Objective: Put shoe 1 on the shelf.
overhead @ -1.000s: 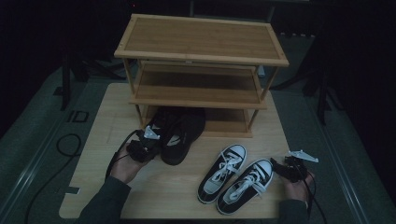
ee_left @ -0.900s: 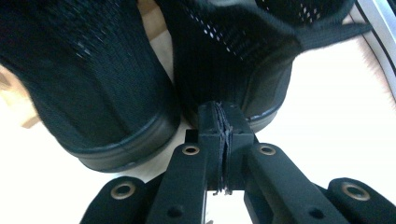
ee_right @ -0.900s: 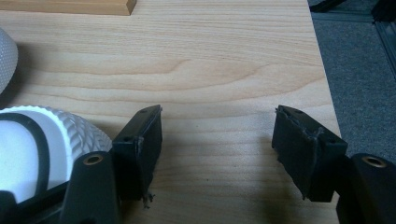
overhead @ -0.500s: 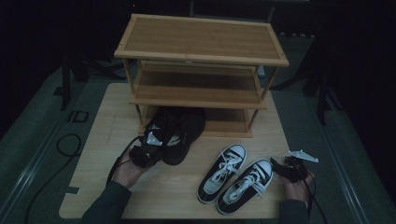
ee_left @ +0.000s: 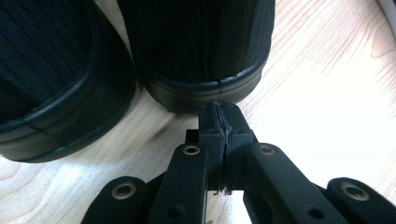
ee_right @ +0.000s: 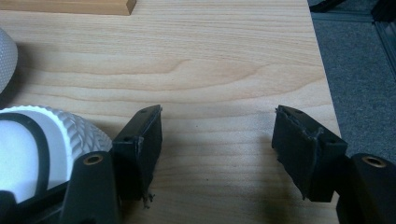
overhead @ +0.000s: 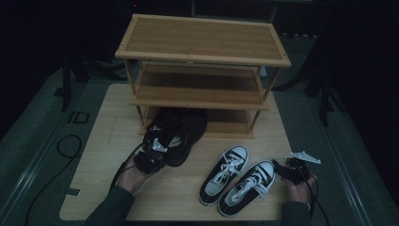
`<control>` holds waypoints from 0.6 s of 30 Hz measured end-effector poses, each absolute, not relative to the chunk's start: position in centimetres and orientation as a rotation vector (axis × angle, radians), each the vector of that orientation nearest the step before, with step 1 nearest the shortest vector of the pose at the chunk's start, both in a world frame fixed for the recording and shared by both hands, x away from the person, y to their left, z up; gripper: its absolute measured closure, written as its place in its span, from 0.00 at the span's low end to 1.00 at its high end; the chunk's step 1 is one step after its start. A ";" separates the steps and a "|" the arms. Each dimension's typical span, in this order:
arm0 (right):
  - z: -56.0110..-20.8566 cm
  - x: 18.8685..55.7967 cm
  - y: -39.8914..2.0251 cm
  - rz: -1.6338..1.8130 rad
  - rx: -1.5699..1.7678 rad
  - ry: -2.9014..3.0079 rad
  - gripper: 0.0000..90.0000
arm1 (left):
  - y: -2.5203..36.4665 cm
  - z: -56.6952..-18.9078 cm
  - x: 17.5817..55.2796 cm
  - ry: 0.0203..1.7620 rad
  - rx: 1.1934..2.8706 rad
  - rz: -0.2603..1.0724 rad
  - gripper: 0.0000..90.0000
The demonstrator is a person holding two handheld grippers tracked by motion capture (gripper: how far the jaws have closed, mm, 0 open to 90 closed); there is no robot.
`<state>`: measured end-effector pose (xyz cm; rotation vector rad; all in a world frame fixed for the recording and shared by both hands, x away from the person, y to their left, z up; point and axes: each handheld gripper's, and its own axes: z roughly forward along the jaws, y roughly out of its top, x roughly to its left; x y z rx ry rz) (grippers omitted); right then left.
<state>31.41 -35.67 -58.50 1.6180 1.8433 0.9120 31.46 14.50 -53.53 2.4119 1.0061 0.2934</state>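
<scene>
High view: a three-tier wooden shoe rack (overhead: 202, 61) stands at the far side of the wooden table (overhead: 108, 127). Its top and middle shelves carry nothing; the toes of a pair of black shoes (overhead: 176, 132) reach under the lowest shelf, while their heels stick out onto the table toward the person.

Just behind those heels sits the left gripper (overhead: 149, 157), held in the person's left hand (overhead: 131, 175). Seen from the left gripper view, its jaws are pressed flat together with nothing between them, and their tip is right at the rubber heel rim of the right-hand black shoe (ee_left: 196, 51); whether it touches is hard to tell. The other black shoe's heel (ee_left: 51, 79) lies ahead and to the left of the jaws.

A pair of black-and-white sneakers (overhead: 237, 181) lies on the near part of the table, toes pointing at the rack. The right gripper (overhead: 291, 169) rests just beside the outer sneaker. Its jaws stand wide apart over bare wood, and the white toe cap (ee_right: 42, 140) lies against the outside of the left jaw.
</scene>
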 end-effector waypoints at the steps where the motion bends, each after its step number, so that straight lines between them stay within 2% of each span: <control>1: -58.5 31.4 -35.7 0.912 1.618 1.843 0.36 | 14.5 -53.5 31.5 1.006 2.412 0.293 0.99; 18: -58.5 31.4 -35.7 0.912 1.618 1.844 0.36 | 12.8 -53.7 32.0 0.999 2.434 0.317 0.99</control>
